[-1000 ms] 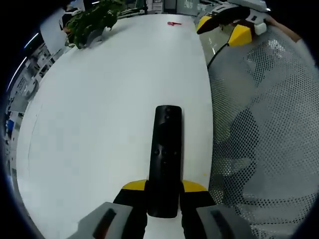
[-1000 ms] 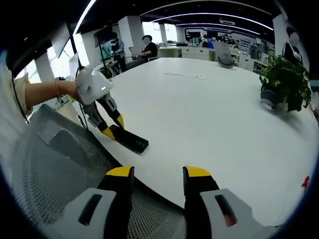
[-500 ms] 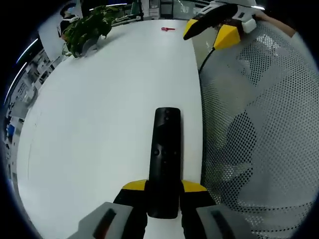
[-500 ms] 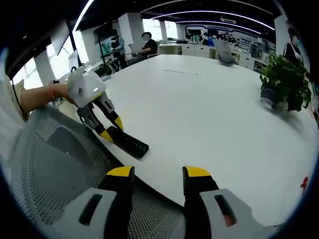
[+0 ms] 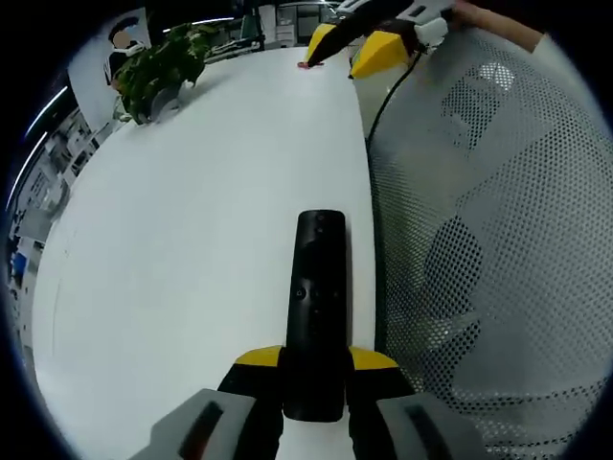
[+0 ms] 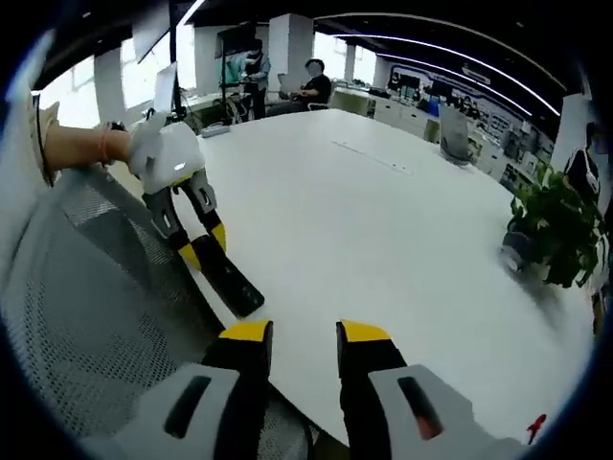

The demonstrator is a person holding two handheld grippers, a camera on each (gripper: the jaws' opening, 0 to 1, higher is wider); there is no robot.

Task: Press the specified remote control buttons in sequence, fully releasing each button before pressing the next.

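A long black remote (image 5: 319, 297) lies flat along the white table (image 5: 192, 240), near its edge. My left gripper (image 5: 316, 360) is shut on the remote's near end, with a yellow jaw on each side. In the right gripper view a hand holds that left gripper (image 6: 203, 247) over the table edge, and the remote (image 6: 228, 284) points toward the lower right. My right gripper (image 6: 303, 333) stands open just short of the remote's free end, with a narrow gap and nothing between the jaws. It shows as the right gripper (image 5: 356, 40) at the top of the left gripper view.
A grey mesh chair (image 5: 479, 268) sits against the table edge beside the remote, and the chair (image 6: 86, 287) is on the left in the right gripper view. A potted plant (image 6: 554, 225) and a small red object (image 6: 533, 425) sit far off on the table. People are at the far end.
My right gripper has come closer to the remote's free end and its jaws have narrowed somewhat. The left gripper keeps its hold on the remote.
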